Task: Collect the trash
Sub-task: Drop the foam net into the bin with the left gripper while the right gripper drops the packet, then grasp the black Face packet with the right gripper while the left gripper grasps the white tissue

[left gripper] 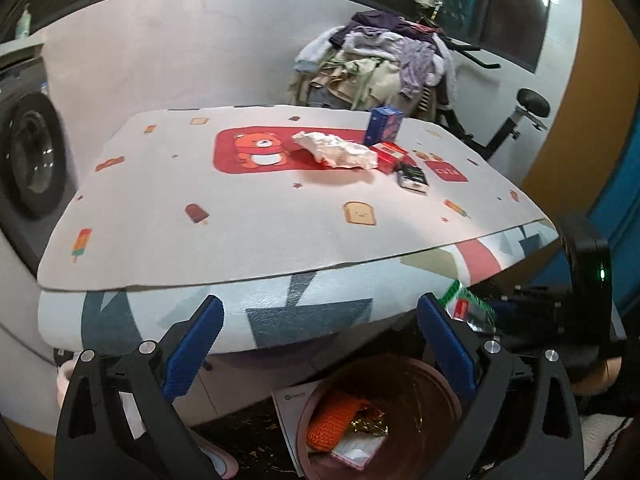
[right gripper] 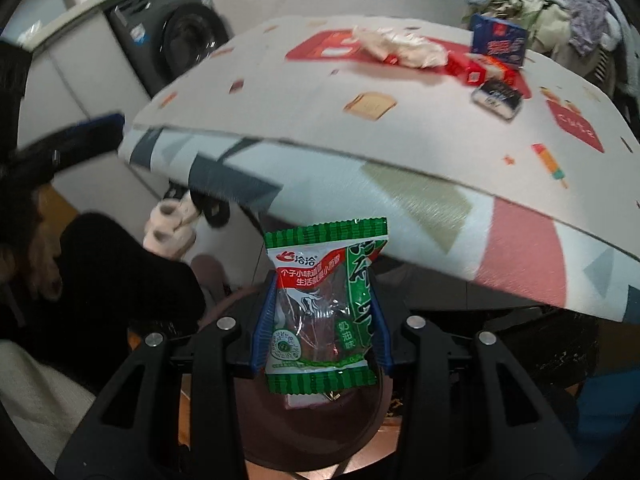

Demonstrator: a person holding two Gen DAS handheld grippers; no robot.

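Observation:
My right gripper [right gripper: 322, 320] is shut on a green and red snack wrapper [right gripper: 324, 304], held upright over the brown trash bin [right gripper: 304, 440] below the table edge. The wrapper also shows in the left wrist view [left gripper: 468, 306], off to the right. My left gripper [left gripper: 320, 344] is open and empty above the bin [left gripper: 440, 384], which holds an orange item and wrappers. On the table mat [left gripper: 240, 208] lie a crumpled white tissue [left gripper: 336, 150], a red box [left gripper: 390, 156], a blue box [left gripper: 384, 124] and a black pack [left gripper: 412, 178].
A washing machine [left gripper: 32, 160] stands left of the table. A pile of clothes [left gripper: 380, 64] and an exercise bike [left gripper: 520, 116] sit behind it. Pale slippers [right gripper: 172, 228] lie on the floor under the table.

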